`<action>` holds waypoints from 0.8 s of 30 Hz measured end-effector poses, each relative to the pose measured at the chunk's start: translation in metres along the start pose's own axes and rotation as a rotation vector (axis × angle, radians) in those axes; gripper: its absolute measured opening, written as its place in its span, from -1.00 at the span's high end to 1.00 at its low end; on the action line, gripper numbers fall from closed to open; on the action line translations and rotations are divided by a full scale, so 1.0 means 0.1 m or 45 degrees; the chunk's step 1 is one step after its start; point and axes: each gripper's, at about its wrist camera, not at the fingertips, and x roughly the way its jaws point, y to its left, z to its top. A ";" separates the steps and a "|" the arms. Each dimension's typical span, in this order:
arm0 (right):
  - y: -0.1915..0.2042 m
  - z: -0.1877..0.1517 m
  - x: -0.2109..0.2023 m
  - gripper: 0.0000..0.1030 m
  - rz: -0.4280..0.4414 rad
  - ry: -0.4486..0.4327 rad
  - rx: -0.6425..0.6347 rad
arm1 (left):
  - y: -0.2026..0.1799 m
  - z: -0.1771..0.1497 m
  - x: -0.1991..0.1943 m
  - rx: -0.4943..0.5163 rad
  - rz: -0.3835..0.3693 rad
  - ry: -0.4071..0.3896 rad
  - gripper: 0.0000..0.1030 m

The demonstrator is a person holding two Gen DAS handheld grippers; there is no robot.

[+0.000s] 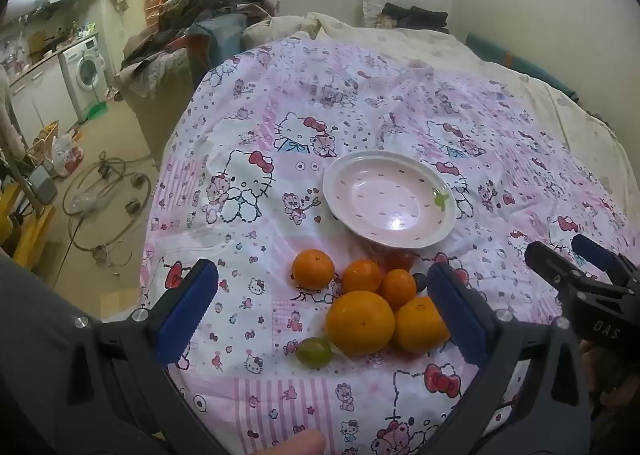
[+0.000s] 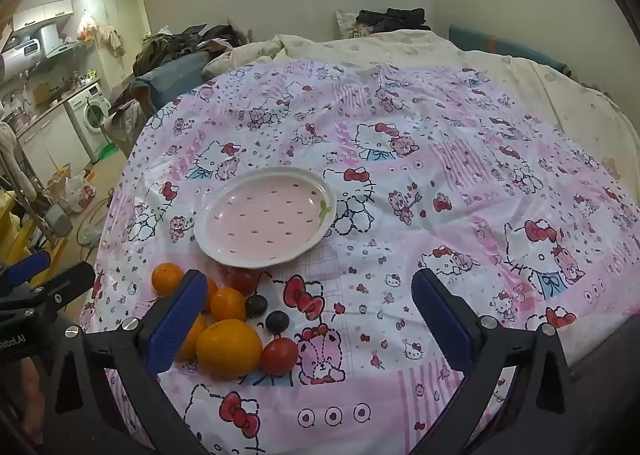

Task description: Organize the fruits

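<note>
1. Both your grippers hover w/ nothing held. Left gripper [image 1: 324,311]: fingers spread wide, straddling the fruit pile from above. Right gripper [image 2: 308,319]: fingers spread wide too, over bare cloth just right of the pile.
2. Fruit sits in one cluster on the Hello Kitty cloth [image 1: 256,159], near edge, just in front of the pink plate [image 1: 448,227]. Plate holds no fruit, so sorting looks not yet begun.
3. Pile contents: two big oranges [image 1: 360,321] touching each other at front; three small mandarins [image 1: 313,269] behind, one set a bit apart to the left; green grape [image 1: 314,351] against the front-left of the big orange; two dark grapes [image 2: 277,321] and cherry tomatoes [image 2: 279,355] on the right side, one more tomato by the plate rim.
4. Handling, my guess: big oranges = firm, heaviest here, waxy skin, round so they roll. Grip across the widest middle, pads on opposite sides, moderate squeeze.
5. Mandarins = lighter, looser skin. Same mid-belly hold, gentler.
6. Grapes + tomatoes = small, smooth, soft, easy to burst or squirt out. Close slowly, centre them on the pads, min. force.
7. Cloth looks like thin plastic sheet over bedding: soft, wrinkly, unlevel. Nudged fruit prob. rolls; the pile is near the edge, so watch for drop-offs.
8. Plate looks ceramic, glossy, shallow. Set fruit down low, don't drop; round pieces may roll to the centre.
9. Easiest first pick, IMO: the lone left mandarin, clear on all sides.
</note>
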 end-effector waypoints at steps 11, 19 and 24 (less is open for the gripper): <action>0.00 0.02 -0.02 -1.00 0.017 0.012 0.013 | 0.00 0.00 0.00 -0.001 -0.003 0.003 -1.00; 0.00 0.01 -0.02 -1.00 0.015 -0.001 0.014 | 0.00 0.00 0.00 0.000 -0.003 0.002 -1.00; -0.02 0.01 -0.02 -1.00 0.020 -0.004 0.018 | 0.00 0.00 0.00 0.000 -0.001 0.002 -1.00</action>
